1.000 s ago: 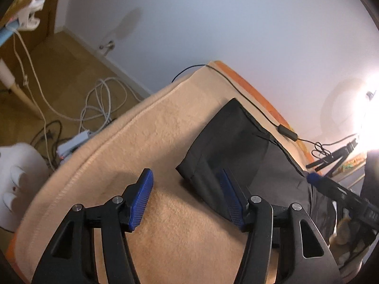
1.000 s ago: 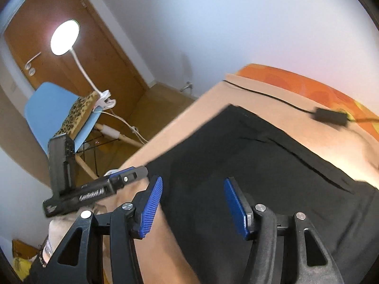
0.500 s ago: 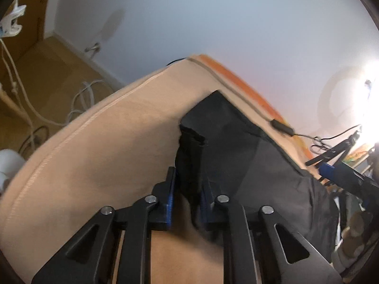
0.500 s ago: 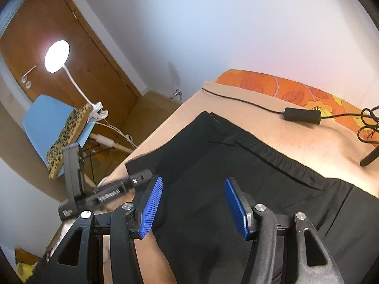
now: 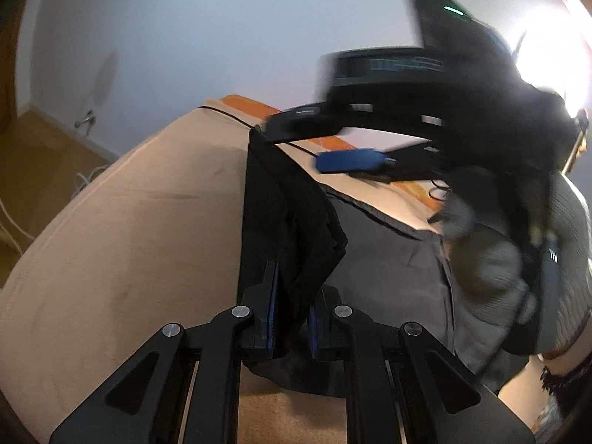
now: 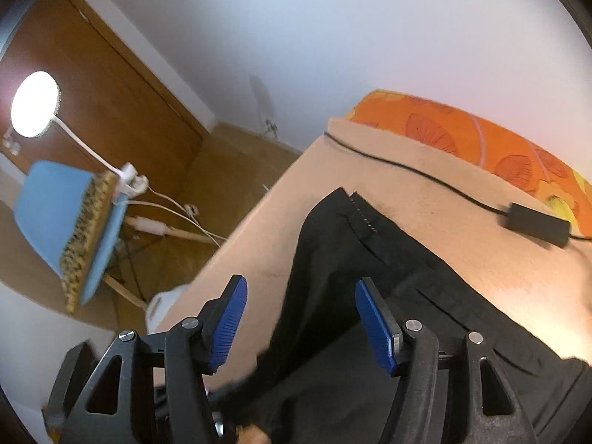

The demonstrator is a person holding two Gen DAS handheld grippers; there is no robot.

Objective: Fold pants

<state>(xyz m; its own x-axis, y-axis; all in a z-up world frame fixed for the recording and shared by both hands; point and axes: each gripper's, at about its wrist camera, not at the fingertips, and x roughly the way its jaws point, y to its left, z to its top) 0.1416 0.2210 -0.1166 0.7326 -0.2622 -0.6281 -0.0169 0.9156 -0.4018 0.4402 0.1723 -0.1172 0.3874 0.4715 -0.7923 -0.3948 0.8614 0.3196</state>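
Note:
Black pants (image 5: 384, 251) lie on a beige blanket (image 5: 129, 229) over a bed. My left gripper (image 5: 292, 318) is shut on a bunched edge of the pants and holds it lifted off the blanket. The pants also show in the right wrist view (image 6: 355, 259), with their corner near the blanket's edge. My right gripper (image 6: 299, 325) is open and empty, hovering just above the pants. It also shows blurred in the left wrist view (image 5: 347, 161), above the pants' far edge.
A black cable with an adapter box (image 6: 536, 224) lies on the blanket beyond the pants. An orange patterned sheet (image 6: 481, 137) runs along the wall. A blue chair (image 6: 70, 218), a lamp (image 6: 35, 109) and cords stand on the wooden floor left of the bed.
My left gripper closed on the pants' edge and lifted it. My right gripper, still open, moved toward the pants' far corner and now sits in front of the left camera.

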